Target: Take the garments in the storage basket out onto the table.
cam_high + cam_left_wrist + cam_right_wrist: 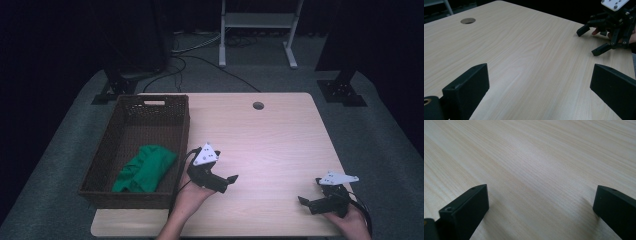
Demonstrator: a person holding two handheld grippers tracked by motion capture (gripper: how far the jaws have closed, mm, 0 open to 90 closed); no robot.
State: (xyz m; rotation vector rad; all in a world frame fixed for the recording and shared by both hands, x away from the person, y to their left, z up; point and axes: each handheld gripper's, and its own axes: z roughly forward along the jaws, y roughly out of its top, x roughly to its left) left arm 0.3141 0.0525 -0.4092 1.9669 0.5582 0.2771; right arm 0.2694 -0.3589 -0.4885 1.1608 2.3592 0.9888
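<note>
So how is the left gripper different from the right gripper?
The left gripper sits right beside the wicker basket holding the green cloth; the right gripper is at the table's near right corner. The left gripper points right, the right gripper points left. Both are black, open and holding nothing.

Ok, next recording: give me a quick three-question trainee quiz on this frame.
1. True or false: the green cloth lies inside the basket.
2. How do the jaws of the left tool stand: A) wide apart with nothing between them, B) closed on the cloth, C) closed on the basket rim?
3. Name the surface under the right tool.

Key: 1 true. 2 A. 3 the table.
</note>
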